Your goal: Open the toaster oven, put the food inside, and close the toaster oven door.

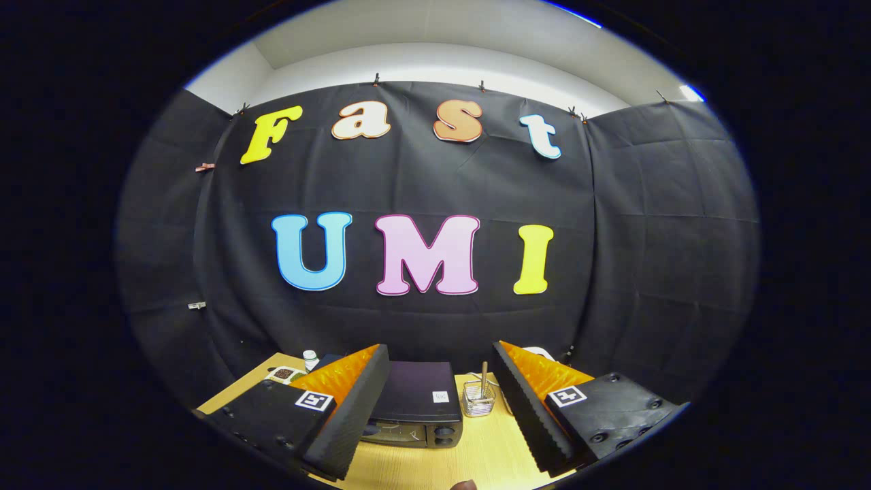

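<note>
Gripper view: the gripper (441,408) was held high above a pale wooden tabletop (490,452), its two fingers spread wide apart and holding nothing. Between and beyond them stood the dark, box-shaped toaster oven (415,408), seen from above and in front. Its flat top carried a small white sticker (440,396), and its glass front and control knobs (444,435) faced the gripper. The oven's long axis ran left to right across the table, square to the line of the fingers. The door appeared closed, though the left finger hid part of it. A closed door fits both a stage ahead of opening and one after the food went in; the frame did not settle which. Just right of the oven stood a small wire-mesh holder (478,400) with an upright utensil in it. A small brown item (465,484) lay at the near table edge, too cropped to identify. Any approach to the door would go best with the fingers lowered level with its front, square to its face.
</note>
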Available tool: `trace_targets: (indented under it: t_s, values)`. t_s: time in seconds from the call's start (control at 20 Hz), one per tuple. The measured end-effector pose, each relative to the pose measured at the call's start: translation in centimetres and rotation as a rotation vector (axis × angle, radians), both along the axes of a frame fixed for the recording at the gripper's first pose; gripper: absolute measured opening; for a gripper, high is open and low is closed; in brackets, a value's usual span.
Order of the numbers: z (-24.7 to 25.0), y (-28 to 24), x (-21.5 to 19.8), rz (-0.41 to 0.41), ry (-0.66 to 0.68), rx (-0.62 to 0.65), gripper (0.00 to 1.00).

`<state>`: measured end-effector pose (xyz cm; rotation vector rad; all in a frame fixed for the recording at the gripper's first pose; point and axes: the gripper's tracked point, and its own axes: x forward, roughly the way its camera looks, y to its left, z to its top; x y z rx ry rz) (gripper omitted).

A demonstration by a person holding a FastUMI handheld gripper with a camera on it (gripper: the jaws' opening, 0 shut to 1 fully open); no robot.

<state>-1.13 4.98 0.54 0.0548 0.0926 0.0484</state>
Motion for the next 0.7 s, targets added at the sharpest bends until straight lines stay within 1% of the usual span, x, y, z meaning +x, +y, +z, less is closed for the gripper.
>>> trace_targets:
  t_s: [0.7]
  values:
    - [-0.67,0.11,0.75,-0.001,0.026,0.025,0.99]
